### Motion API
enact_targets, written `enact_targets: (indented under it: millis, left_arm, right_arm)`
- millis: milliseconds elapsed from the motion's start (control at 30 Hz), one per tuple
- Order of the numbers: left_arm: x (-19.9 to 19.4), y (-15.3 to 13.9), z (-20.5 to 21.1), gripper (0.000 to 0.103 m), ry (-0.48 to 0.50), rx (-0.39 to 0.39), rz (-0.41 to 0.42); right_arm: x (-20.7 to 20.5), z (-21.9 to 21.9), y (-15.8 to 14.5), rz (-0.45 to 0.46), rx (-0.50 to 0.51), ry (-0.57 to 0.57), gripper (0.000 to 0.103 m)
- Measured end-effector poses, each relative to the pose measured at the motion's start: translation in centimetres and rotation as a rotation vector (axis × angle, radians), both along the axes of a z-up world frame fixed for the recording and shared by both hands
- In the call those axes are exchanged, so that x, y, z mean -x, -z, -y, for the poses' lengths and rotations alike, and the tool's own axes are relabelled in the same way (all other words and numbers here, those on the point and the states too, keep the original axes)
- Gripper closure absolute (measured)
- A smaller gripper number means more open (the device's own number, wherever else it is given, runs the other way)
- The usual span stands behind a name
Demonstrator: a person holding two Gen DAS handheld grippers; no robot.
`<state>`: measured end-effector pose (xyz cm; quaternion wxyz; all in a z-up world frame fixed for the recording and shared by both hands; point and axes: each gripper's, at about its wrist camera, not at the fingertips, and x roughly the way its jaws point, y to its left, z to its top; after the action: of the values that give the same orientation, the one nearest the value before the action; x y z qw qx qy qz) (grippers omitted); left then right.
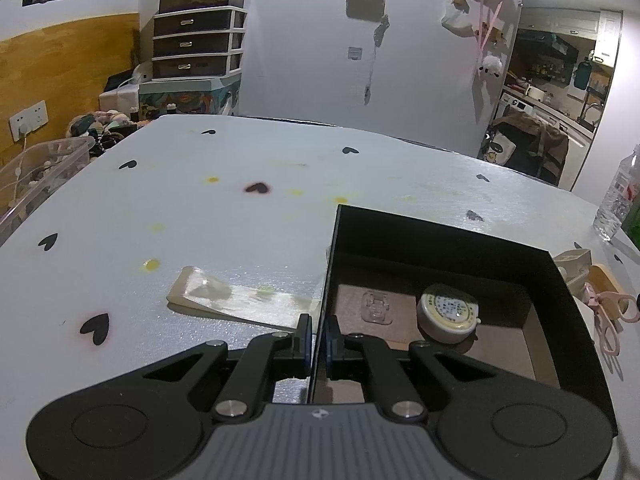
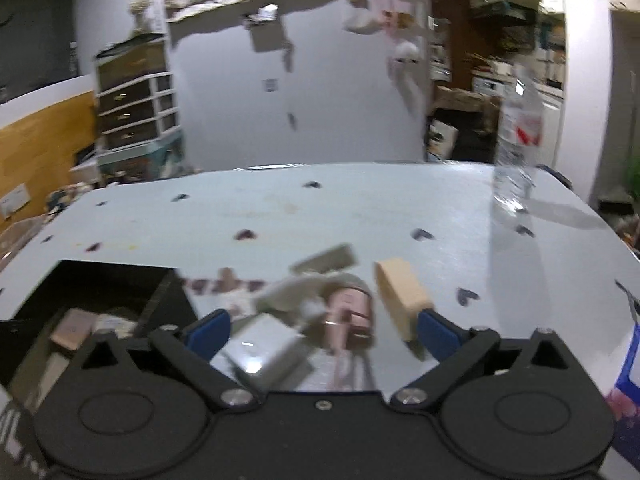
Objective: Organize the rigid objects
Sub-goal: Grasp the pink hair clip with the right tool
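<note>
Tabletop clutter (image 2: 320, 320), perhaps right-view only

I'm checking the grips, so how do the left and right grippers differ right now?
The left gripper is shut on the black box's wall; the right gripper stands wide open, holding nothing. The left view is sharp, the right view blurred. Both have blue pads and point down at the table.

Dim, bluish fisheye views; ceiling-light glare upper right, right wrist view motion-blurred.
</note>
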<state>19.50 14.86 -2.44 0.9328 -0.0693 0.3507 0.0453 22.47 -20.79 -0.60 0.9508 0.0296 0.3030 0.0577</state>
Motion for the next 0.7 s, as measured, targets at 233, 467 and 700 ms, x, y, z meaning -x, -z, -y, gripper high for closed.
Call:
enact_targets:
  millis: [233, 467, 700]
  left_arm:
    - [-0.1, 0.0, 0.1, 0.097, -0.010, 0.000, -0.002]
    - [0.0, 0.0, 0.1, 0.097, -0.009, -0.002, -0.003]
    - [-0.1, 0.1, 0.1, 0.097, -0.008, 0.004, -0.002]
  right_arm:
    - [-2.0, 0.6, 2.2, -0.028, -0.015, 0.015, 0.049]
    - [-4.0, -0.1, 3.5, -0.056, -0.017, 0.019, 0.081]
    - [-4.3, 0.1, 4.0, -0.053, 0.011, 0.051, 0.099]
